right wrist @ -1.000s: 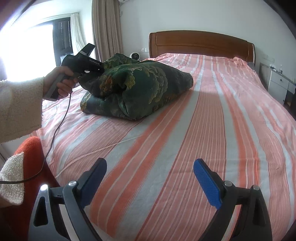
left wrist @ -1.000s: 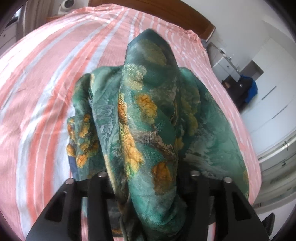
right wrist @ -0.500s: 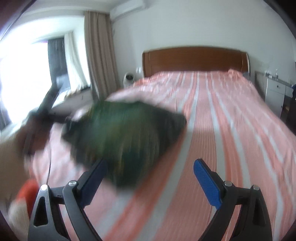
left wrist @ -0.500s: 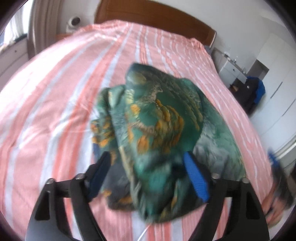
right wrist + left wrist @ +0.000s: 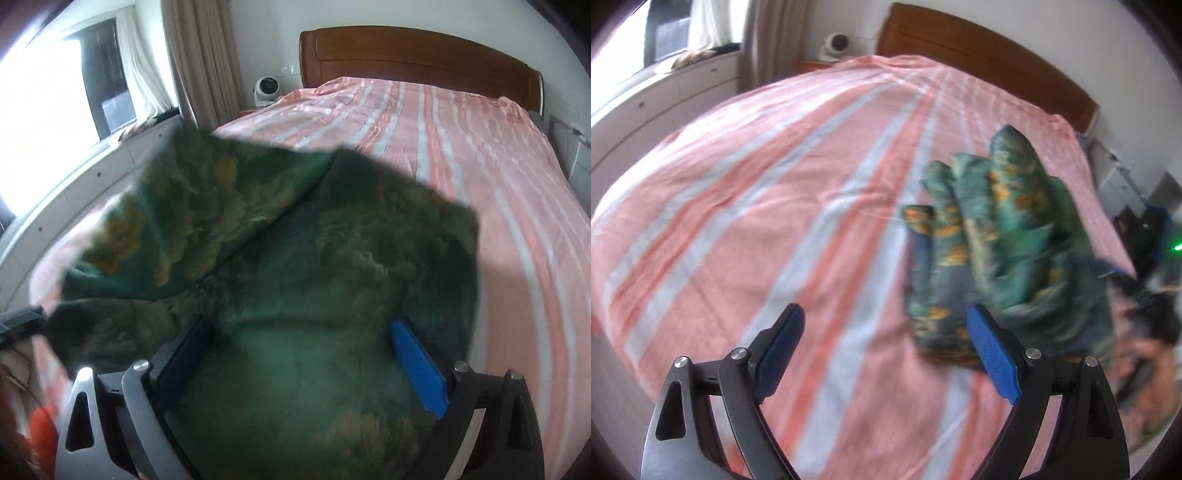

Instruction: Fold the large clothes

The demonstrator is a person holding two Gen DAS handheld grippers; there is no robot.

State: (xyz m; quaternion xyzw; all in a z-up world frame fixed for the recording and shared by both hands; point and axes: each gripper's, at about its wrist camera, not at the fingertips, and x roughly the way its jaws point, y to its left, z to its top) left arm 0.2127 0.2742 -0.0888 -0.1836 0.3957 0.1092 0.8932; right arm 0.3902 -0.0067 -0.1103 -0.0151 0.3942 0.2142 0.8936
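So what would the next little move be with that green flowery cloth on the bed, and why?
Probably lower the right gripper and close it on the green cloth. Its jaws stand open right above the bunched fabric, gripping nothing, while the left gripper, which has just been opening, is empty over the striped bedsheet beside the cloth.

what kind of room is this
Most likely a home bedroom: a bed with a pink striped sheet, a wooden headboard, a curtained window, and a green floral garment lying on the bed.
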